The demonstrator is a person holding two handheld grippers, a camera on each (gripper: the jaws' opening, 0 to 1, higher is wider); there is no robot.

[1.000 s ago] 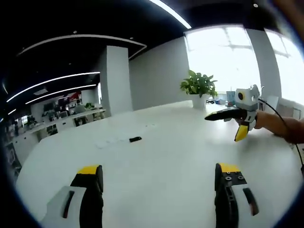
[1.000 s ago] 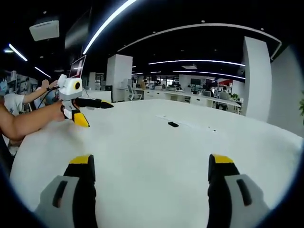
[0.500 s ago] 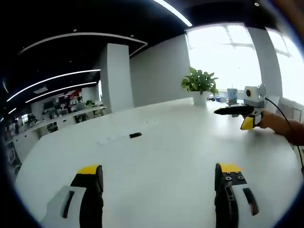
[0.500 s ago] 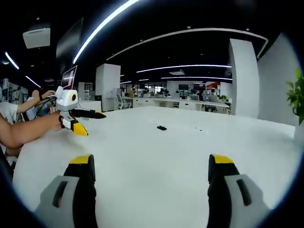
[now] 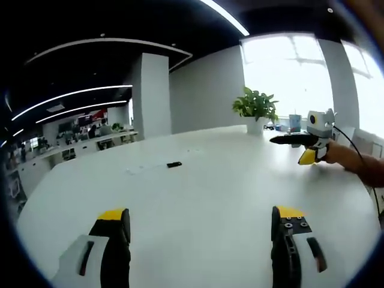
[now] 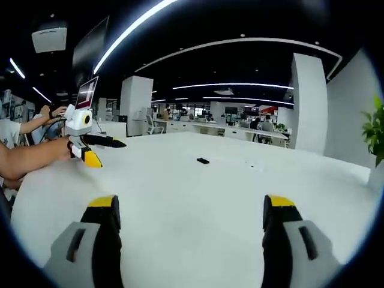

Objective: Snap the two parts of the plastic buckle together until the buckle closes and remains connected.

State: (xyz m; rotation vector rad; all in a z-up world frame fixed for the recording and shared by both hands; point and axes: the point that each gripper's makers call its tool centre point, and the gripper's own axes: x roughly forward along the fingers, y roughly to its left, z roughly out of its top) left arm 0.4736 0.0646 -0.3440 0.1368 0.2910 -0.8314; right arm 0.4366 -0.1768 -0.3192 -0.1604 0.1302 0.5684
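Both grippers, left (image 5: 201, 225) and right (image 6: 192, 216), hover with jaws spread wide and empty above the white table (image 5: 204, 180); the buckle (image 5: 174, 164) (a small dark piece) lies far ahead on it.

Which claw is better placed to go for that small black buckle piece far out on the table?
Neither clearly, perhaps the left. The black buckle piece lies far ahead of both open claws, left and right.
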